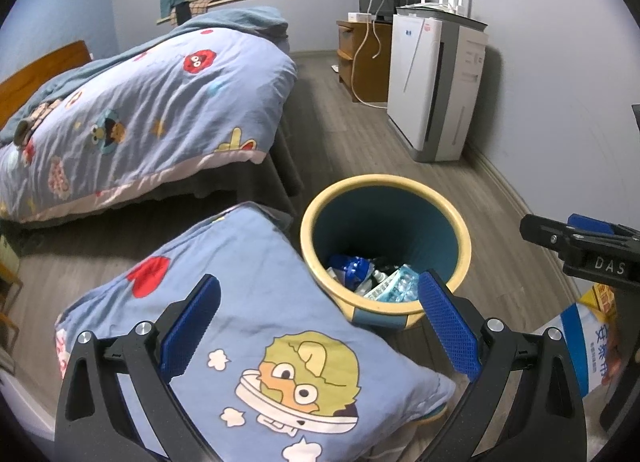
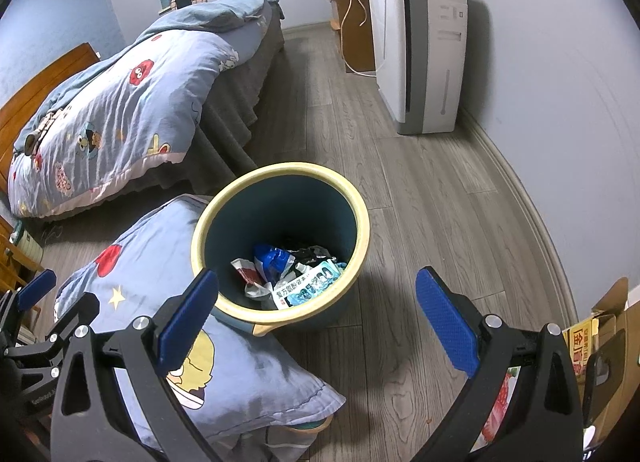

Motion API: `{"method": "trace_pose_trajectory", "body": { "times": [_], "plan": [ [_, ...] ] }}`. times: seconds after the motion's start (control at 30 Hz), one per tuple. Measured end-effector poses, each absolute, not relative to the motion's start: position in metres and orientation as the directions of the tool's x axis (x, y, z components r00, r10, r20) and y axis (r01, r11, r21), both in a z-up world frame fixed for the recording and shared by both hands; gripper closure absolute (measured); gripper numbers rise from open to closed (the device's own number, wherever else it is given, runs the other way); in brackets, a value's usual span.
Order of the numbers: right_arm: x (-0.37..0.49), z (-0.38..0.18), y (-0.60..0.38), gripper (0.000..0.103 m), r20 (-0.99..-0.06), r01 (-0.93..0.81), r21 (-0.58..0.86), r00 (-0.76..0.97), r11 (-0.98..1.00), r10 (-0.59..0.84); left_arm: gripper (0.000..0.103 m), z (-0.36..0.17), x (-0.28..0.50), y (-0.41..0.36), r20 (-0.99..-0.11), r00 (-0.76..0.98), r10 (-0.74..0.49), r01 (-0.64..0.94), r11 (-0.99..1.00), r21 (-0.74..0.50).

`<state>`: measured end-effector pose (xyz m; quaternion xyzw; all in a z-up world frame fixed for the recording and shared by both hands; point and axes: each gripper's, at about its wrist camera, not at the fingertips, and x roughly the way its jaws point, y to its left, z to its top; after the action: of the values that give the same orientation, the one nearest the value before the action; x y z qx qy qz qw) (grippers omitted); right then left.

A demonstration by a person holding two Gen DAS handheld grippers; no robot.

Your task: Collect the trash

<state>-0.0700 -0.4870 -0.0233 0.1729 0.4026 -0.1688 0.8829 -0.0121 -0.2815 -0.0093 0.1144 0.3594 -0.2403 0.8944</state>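
Observation:
A round bin (image 1: 320, 217) (image 2: 362, 213) with a cream rim and dark teal inside stands on the wooden floor. Crumpled wrappers and packets (image 1: 376, 276) (image 2: 292, 272) lie at its bottom. My left gripper (image 1: 320, 322) is open above a cartoon-print pillow (image 1: 248, 338), with nothing between its blue pads. My right gripper (image 2: 316, 316) is open too, hovering just in front of the bin's near rim and holding nothing. The right gripper's tip (image 1: 576, 238) shows at the right edge of the left wrist view; the left gripper (image 2: 36, 294) shows at the left edge of the right wrist view.
The pillow (image 2: 160, 302) leans against the bin's left side. A bed with a cartoon duvet (image 1: 132, 113) (image 2: 104, 117) fills the left. A white air purifier (image 1: 436, 85) (image 2: 420, 45) stands by the right wall, a wooden cabinet (image 1: 364, 57) behind it. A blue-and-white packet (image 1: 588, 342) and cardboard boxes (image 2: 600, 334) sit at right.

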Motion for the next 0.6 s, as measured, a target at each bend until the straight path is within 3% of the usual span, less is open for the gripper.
{"method": "trace_pose_trajectory", "body": {
  "times": [0.6],
  "plan": [
    [-0.0706, -0.0223, -0.4839, 0.006, -0.771, 0.438, 0.168, 0.617, 0.883, -0.16, 0.005, -0.0094, -0.0116, -0.2823, -0.698, 0.627, -0.346, 0.51, 0.859, 0.032]
  ]
}}
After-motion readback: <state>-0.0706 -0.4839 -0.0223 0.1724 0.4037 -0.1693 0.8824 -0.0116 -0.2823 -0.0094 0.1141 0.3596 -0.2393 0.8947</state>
